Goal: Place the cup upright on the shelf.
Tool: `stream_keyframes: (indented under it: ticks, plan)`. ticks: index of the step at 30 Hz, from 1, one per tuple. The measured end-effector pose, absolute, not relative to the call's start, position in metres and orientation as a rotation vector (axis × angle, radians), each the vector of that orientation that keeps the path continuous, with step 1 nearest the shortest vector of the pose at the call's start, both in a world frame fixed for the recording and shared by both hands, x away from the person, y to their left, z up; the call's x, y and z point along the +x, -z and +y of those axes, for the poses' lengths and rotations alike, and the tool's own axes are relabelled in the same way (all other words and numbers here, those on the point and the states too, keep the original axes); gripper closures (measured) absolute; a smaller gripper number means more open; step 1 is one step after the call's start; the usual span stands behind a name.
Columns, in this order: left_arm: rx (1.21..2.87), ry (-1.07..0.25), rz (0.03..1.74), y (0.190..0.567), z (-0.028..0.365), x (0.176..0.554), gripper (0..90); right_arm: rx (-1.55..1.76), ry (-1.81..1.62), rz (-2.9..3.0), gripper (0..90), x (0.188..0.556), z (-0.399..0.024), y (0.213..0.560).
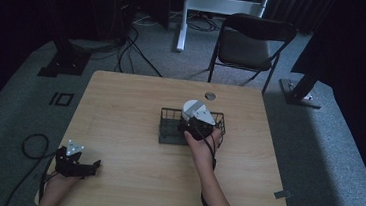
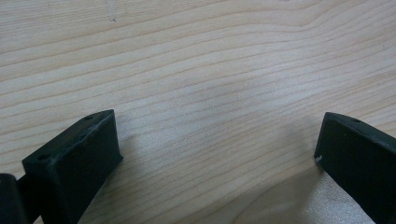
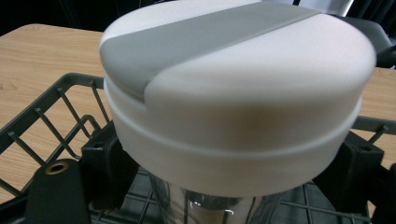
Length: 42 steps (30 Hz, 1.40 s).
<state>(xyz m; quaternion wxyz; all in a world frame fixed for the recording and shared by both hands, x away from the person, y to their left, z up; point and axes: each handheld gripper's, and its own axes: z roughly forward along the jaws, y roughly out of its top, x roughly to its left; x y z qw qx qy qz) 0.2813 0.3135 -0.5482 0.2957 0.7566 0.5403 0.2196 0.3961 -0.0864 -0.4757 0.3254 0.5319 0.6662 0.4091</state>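
A: Where is the right gripper (image 1: 195, 125)?
B: Over the dark wire basket (image 1: 168, 132), which sits on the wooden table (image 1: 125, 108) a little right of centre. A jar (image 1: 193, 110) with a white lid crossed by a grey band stands in the right half of the basket, upright as far as I can see.

A: Does the gripper have hold of it?
B: Yes. In the right gripper view the two black jaws sit on either side of the jar (image 3: 205, 205), just under the lid (image 3: 243, 93), pressed against its clear body. They are closed about as wide as the jar.

A: And the left gripper (image 1: 77, 166)?
B: Near the left front corner of the table, well apart from the basket. In the left gripper view its jaws stand wide apart with bare wood (image 2: 210, 93) between them; it holds nothing.

A: Anything beyond the table?
B: A dark folding chair (image 1: 251, 44) on the far side, right of centre.
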Motion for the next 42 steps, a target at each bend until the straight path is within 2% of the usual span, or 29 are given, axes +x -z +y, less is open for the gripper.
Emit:
stream_keyframes:
  ticks: [10,14,42]
  plan:
    - [2.012,-0.584,1.437,0.548,0.314,0.281,0.2,1.375,-1.091,1.765,17.4,0.395,-0.090,0.477]
    - [2.013,-0.584,1.437,0.548,0.314,0.281,0.2,1.362,-1.114,1.786,12.7,0.394,-0.091,0.477]
    - [2.013,-0.584,1.437,0.548,0.314,0.281,0.2,1.341,-1.192,1.810,11.5,0.381,-0.103,0.479]
